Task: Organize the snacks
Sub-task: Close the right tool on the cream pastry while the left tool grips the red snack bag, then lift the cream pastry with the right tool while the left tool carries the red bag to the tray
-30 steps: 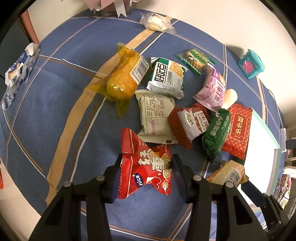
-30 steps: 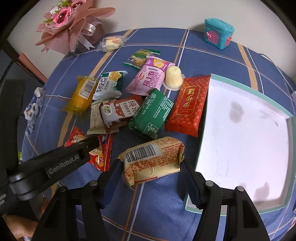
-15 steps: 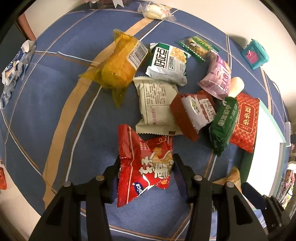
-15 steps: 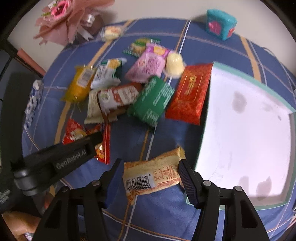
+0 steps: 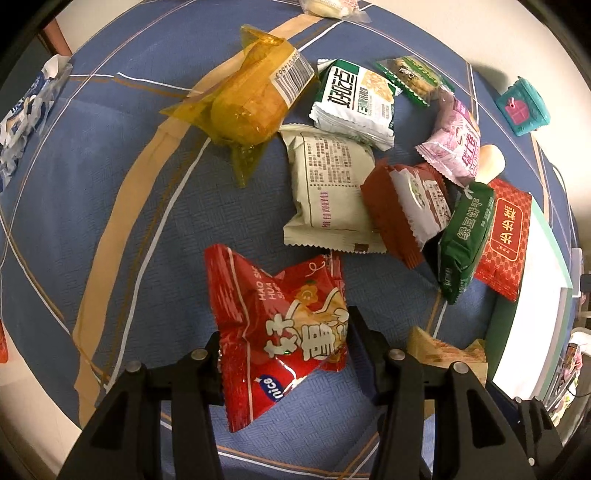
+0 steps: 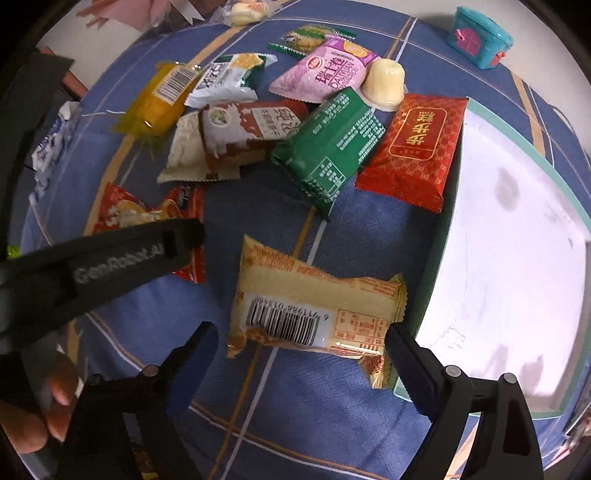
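1. Blue cloth (image 5: pixel 92 206) with tan and white stripes covers the table, and a pale wall stands behind it
2. Left gripper (image 5: pixel 284 354) points down and pinches a red snack bag (image 5: pixel 280 325) between its two black fingers; the bag's lower corner hangs past them
3. Right gripper (image 6: pixel 301 347) has just been opening: its jaws stand spread, and the yellow wafer pack (image 6: pixel 314 306) lies between them on the cloth, barcode up; the left pad is clear of it and the right sits at its end
4. That pack lies just beside the green-rimmed white tray (image 6: pixel 517 258), outside its edge
5. Farther back a loose heap: green packet (image 6: pixel 332 147), red patterned packet (image 6: pixel 417 147) against the tray's rim, pink packet (image 6: pixel 325 70), pale jelly cup (image 6: pixel 384 85), brown-and-white packet (image 6: pixel 247 125), orange wrapped snack (image 5: pixel 251 103)
6. A teal toy box (image 6: pixel 480 35) sits well apart near the table's far edge
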The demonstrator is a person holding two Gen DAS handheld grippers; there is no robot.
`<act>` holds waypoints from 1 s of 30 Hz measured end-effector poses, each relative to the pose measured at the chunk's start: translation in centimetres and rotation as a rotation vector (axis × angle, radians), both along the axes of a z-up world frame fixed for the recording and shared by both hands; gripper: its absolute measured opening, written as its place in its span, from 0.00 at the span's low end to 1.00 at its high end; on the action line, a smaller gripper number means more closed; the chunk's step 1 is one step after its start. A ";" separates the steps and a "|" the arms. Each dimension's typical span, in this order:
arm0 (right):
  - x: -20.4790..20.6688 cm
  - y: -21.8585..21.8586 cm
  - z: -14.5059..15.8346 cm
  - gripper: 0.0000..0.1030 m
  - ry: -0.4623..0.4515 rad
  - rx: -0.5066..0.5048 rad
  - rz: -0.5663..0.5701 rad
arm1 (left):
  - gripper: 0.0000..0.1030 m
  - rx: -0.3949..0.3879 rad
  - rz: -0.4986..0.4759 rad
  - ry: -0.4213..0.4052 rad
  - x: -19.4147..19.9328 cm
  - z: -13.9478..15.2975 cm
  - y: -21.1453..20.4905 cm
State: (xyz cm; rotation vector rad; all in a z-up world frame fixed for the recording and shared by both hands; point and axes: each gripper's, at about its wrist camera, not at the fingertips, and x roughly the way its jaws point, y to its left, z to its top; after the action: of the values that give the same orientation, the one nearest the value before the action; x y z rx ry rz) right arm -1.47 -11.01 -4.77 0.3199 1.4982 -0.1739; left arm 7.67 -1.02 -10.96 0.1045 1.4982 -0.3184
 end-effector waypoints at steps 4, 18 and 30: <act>0.0 0.2 -0.2 0.91 -0.005 -0.013 -0.011 | 0.52 -0.001 0.003 0.000 0.1 0.1 0.0; 0.1 -0.1 0.0 0.73 -0.027 -0.043 -0.041 | 0.50 -0.010 0.017 0.002 0.5 0.2 -0.2; -0.6 -0.3 2.9 0.71 -0.068 -0.031 -0.066 | 0.49 -0.049 0.033 -0.014 0.5 2.0 0.7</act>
State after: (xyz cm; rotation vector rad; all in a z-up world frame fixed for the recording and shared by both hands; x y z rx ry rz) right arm -2.04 -11.31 -1.84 0.3467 1.4172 -0.2364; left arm 8.14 -0.34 -8.98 0.0427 1.4757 -0.3264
